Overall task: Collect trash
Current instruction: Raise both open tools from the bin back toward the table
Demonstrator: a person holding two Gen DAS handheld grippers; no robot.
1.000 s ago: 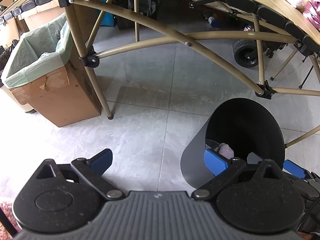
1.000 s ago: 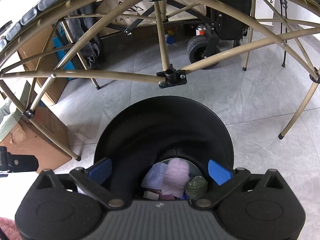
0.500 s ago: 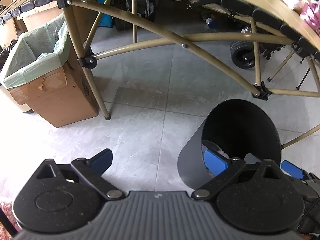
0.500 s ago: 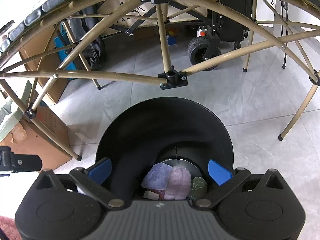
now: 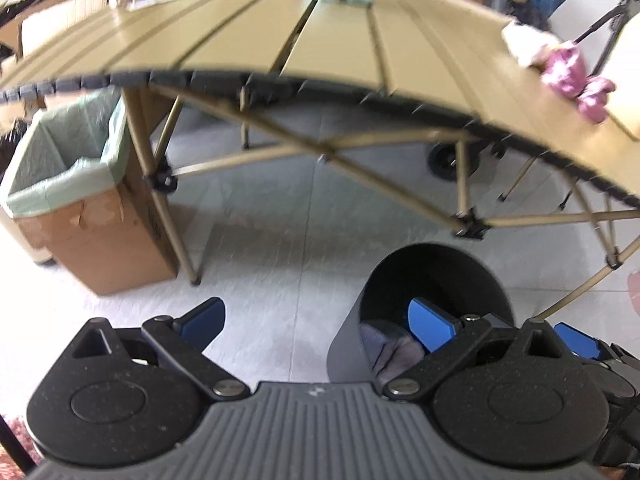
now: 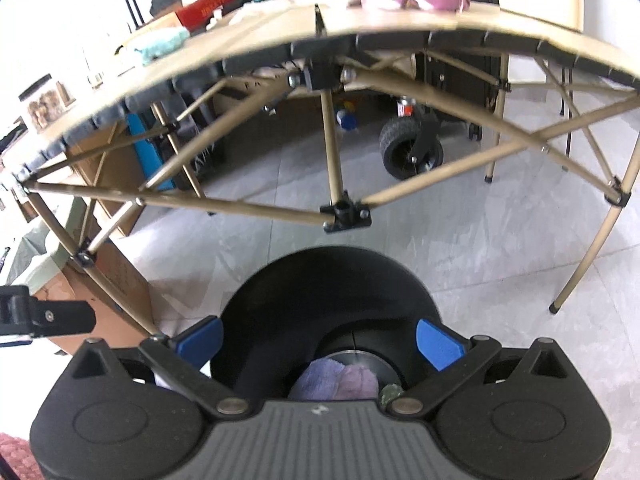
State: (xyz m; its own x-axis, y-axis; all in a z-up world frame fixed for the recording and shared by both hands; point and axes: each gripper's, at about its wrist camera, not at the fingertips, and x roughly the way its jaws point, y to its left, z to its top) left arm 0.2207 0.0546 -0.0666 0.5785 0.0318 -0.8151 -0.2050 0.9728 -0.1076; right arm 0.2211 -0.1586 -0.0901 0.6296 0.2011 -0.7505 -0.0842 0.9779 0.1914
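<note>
Grey floor tiles [image 6: 500, 232] carry a black bin [image 6: 324, 304] holding crumpled tissues [image 6: 340, 378].

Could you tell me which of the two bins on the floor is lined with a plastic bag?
The cardboard box by the table leg; a pale green bag is folded over its rim. The round black bin near the grippers has no liner, only crumpled trash inside.

The bin [image 6: 328, 292] is black. The worktop [image 5: 344, 40] is tan. The box [image 5: 100, 240] is brown with a pale green bag [image 5: 64, 148]. The floor [image 5: 288, 240] is grey.
</note>
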